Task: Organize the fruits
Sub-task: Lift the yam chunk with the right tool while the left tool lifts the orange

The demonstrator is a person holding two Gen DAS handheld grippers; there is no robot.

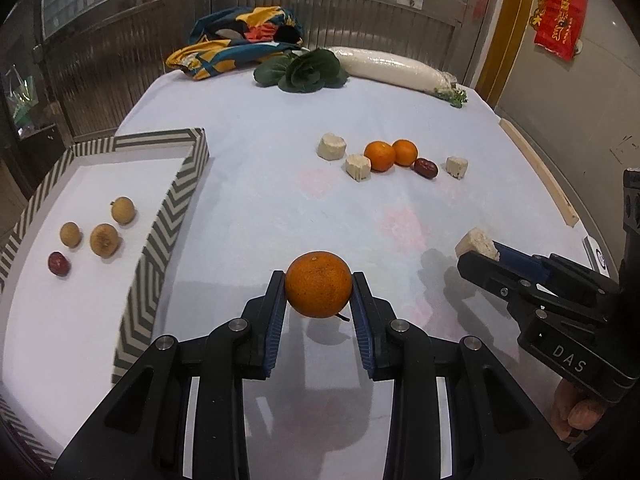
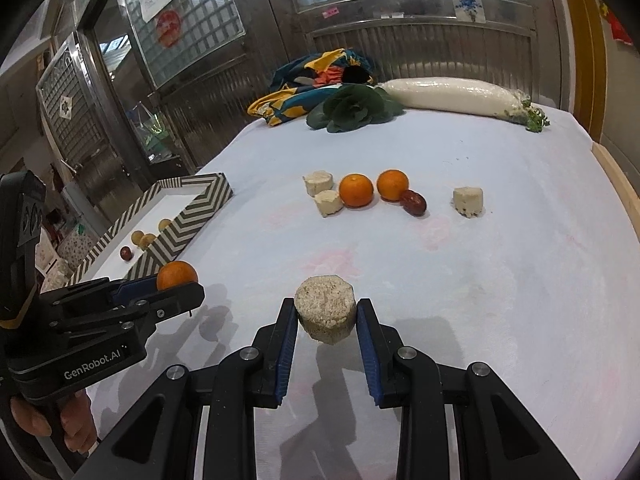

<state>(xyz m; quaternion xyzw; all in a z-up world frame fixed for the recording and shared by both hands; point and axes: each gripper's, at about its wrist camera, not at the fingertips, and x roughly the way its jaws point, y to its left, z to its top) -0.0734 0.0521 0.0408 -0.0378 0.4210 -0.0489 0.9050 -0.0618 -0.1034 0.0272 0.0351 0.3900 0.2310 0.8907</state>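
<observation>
My surface (image 1: 280, 208) is covered with a pale cloth and stands in front of ribbed metal doors (image 2: 420, 56) topped with glass blocks; a yellow door frame (image 1: 508, 28) with a red hanging (image 1: 560, 20) rises at the far right.

At the far edge lie one bundle of patterned fabric (image 1: 240, 40), one dark leafy green (image 1: 308, 70) and one long white radish (image 1: 396, 68) in clear wrap.

In the middle of the surface I count two oranges (image 1: 391, 155) touching each other, one red date (image 1: 425, 168) just beside them on the right, and three pale chunks (image 1: 358, 166) lying around them: two on the left, one on the right.

On the left sits one striped tray (image 1: 180, 200). Inside it I count three longans (image 1: 104, 239) and one red date (image 1: 59, 263), all apart from one another.

My left tool (image 1: 319, 296) is closed part-way on a third orange (image 1: 318, 295), gripped between both blue pads above the near surface, just right of the tray.

My right tool (image 2: 326, 316) is likewise closed part-way on a fourth pale chunk (image 2: 325, 312), a round crumbly piece clamped between its pads at the near right. Both are lifted, with shadows below.

That makes three oranges, four pale chunks, two dates and three longans.
</observation>
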